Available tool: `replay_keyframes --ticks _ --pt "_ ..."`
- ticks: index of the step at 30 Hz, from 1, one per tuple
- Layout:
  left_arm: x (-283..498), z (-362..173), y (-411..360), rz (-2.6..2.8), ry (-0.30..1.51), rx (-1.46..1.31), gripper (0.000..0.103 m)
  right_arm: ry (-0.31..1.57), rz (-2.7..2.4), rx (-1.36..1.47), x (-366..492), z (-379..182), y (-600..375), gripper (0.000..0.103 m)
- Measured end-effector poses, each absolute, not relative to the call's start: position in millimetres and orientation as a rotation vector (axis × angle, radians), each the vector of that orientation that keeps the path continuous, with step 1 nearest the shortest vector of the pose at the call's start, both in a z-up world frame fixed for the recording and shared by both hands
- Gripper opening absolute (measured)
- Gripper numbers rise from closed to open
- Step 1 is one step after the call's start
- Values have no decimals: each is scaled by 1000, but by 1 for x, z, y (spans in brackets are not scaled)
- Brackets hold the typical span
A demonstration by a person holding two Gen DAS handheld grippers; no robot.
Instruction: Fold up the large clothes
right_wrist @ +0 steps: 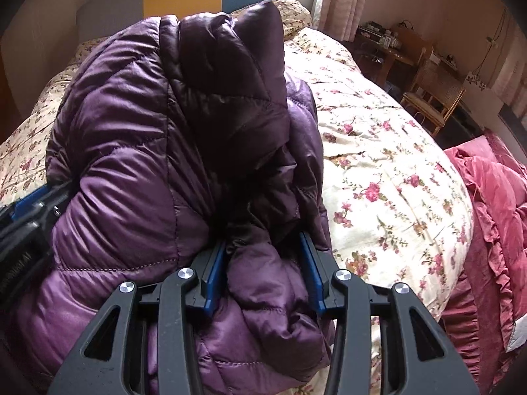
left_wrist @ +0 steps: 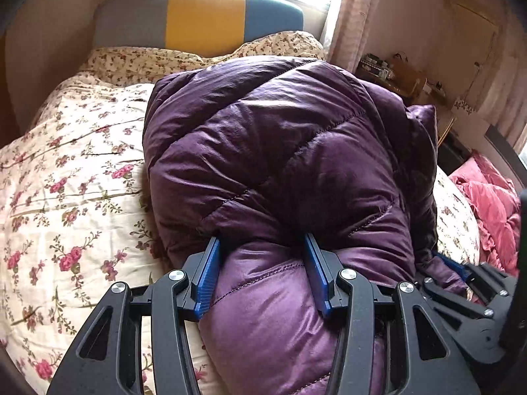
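A purple quilted down jacket (left_wrist: 280,151) lies bunched and folded over on the floral bed. My left gripper (left_wrist: 262,243) has its blue fingers clamped on a thick fold of the jacket's near edge. My right gripper (right_wrist: 263,240) grips another thick bunch of the same jacket (right_wrist: 138,125) at its right side. The right gripper also shows at the lower right of the left wrist view (left_wrist: 461,270). The left gripper shows at the left edge of the right wrist view (right_wrist: 26,210). Both sets of jaws stand wide around padded fabric.
The floral bedcover (right_wrist: 378,164) spreads to the right and left (left_wrist: 66,181). A grey, yellow and blue headboard (left_wrist: 204,16) is at the back. A pink ruffled quilt (right_wrist: 487,197) hangs at the right. A wicker chair (right_wrist: 434,98) and a cluttered table (right_wrist: 382,39) stand beyond.
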State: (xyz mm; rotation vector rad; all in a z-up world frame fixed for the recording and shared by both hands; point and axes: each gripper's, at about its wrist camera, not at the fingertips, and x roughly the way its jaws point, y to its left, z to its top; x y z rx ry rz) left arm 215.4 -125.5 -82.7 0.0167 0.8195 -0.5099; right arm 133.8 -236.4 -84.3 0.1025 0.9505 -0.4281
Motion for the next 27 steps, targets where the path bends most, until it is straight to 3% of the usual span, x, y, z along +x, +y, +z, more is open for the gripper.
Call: replay_keyframes --ticks 13,27 --pt "214 -79 -130 -524 810 44 48 828 -433 123 146 -35 -217 40" --pt "217 -76 -128 -540 812 27 47 831 -470 110 189 -54 -229 40"
